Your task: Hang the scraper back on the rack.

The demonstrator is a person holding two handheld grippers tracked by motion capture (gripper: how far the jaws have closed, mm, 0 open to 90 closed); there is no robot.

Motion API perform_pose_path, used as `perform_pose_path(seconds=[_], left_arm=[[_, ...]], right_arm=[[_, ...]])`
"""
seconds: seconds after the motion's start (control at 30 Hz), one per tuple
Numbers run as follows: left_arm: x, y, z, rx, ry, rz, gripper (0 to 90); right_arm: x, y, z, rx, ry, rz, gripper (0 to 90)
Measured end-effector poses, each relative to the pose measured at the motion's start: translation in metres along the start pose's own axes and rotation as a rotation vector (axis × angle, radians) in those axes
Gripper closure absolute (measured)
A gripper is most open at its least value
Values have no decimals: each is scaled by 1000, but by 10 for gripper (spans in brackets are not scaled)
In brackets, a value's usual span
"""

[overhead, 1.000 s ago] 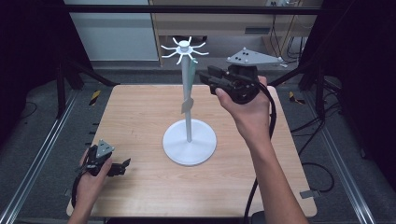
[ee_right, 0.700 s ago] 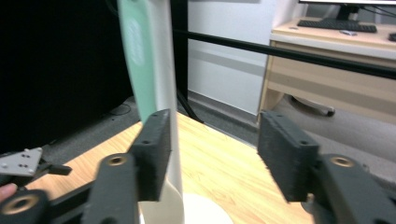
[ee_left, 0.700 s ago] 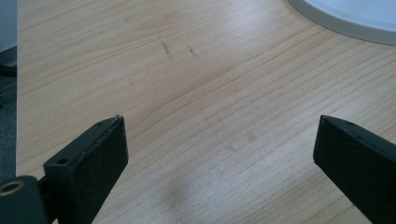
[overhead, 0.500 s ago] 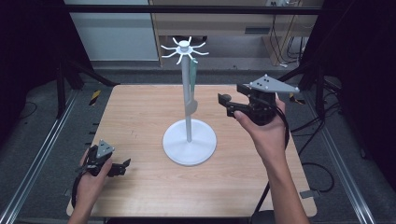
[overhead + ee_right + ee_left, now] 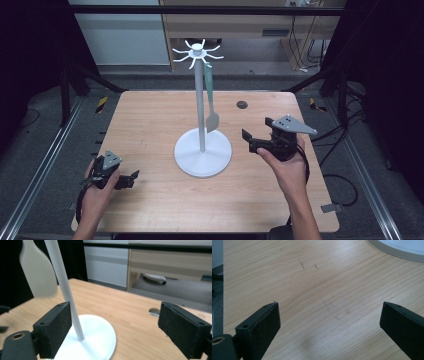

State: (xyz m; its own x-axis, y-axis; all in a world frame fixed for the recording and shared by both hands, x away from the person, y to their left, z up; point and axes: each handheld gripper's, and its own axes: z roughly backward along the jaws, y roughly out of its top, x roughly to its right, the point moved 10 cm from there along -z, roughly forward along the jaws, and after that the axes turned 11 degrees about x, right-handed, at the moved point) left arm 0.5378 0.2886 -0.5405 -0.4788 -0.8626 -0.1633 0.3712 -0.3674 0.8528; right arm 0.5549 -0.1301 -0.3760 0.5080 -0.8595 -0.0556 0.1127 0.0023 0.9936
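My right gripper (image 5: 256, 140), jaws spread and empty, hovers at center right of the high view, just right of the white stand (image 5: 202, 150). The spatula (image 5: 210, 100) hangs from the stand's top hooks, upper left of my right jaws. At lower left my left gripper (image 5: 125, 179), jaws also spread, sits low over the wooden table (image 5: 150, 120).

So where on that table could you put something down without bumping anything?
Bare wood lies along the far edge behind the white stand, and at the near edge between the left gripper and right gripper. The middle is crowded: stand base, hanging spatula.
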Motion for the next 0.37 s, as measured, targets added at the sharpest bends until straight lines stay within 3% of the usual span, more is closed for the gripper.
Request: perform_pose_path(seconds=[0.37], left_arm=[[1,1,-1,6,-4,0,28]], right_arm=[[14,-82,-3,-129,-28,-14,100]])
